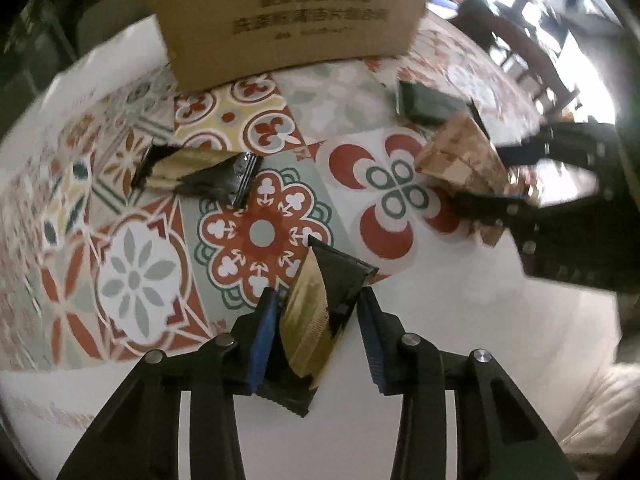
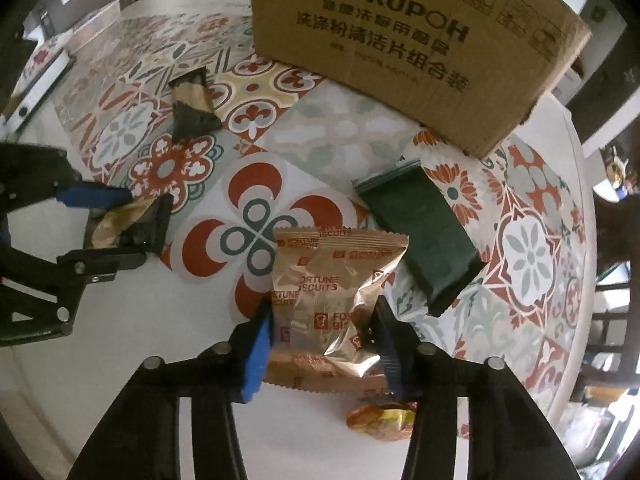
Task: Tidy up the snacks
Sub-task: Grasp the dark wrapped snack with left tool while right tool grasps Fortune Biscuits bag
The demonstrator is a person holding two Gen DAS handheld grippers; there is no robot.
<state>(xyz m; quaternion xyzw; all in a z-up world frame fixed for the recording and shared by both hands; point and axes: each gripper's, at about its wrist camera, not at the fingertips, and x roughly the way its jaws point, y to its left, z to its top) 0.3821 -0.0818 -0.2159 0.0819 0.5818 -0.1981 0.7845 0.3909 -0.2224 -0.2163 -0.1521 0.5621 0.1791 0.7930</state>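
The fortune biscuit packet [image 2: 340, 292] lies near the front edge of the table [image 2: 120, 340]. I judge it light, crinkly, slippery and fragile inside, so its puffed middle is best to take. The right gripper [image 2: 324, 344] is narrow, both pads pressing it. The left gripper [image 1: 316, 340] stands around the black-and-gold packet [image 1: 324, 308]; contact is unclear. The cardboard box [image 2: 400, 40] waits at the back.
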